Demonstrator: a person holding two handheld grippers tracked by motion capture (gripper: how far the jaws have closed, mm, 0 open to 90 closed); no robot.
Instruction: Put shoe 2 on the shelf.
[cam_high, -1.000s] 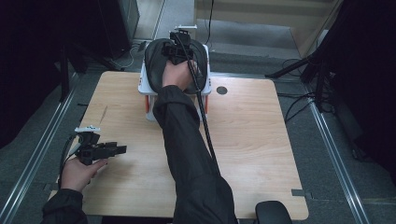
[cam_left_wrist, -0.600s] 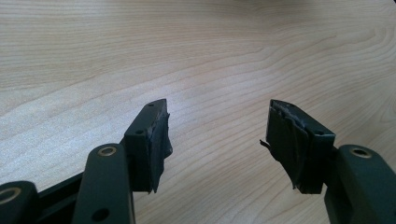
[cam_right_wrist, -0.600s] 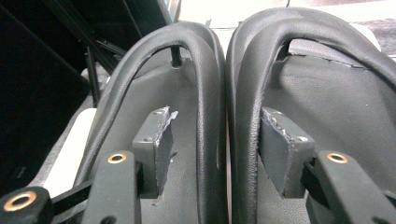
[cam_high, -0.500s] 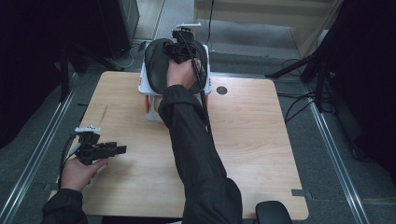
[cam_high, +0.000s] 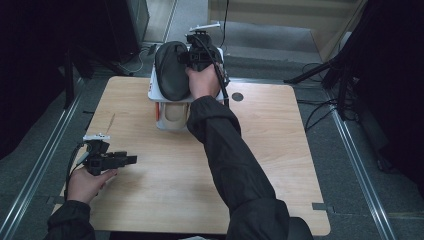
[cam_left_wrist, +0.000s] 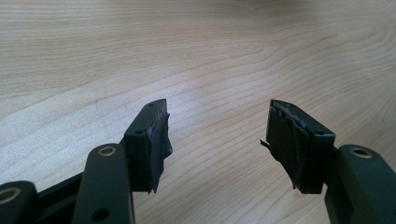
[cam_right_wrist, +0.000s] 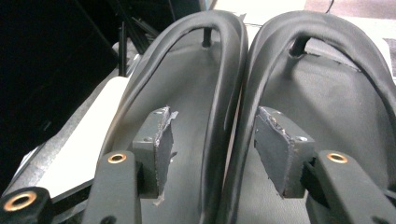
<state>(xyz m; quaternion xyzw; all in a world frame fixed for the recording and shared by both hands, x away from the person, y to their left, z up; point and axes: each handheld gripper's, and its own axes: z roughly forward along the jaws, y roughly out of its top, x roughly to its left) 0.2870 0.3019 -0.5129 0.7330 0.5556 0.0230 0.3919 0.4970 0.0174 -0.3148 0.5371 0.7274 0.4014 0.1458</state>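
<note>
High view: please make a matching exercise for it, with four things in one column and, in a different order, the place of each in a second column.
Things:
1. left gripper
2. right gripper
3. sandals
4. round hole

Places:
A. on the white stand at the far edge of the table
B. over the sandals
C. near the table's left edge
D. in the tabletop, right of the stand

Pairs: 1-C, 2-B, 3-A, 4-D
</note>
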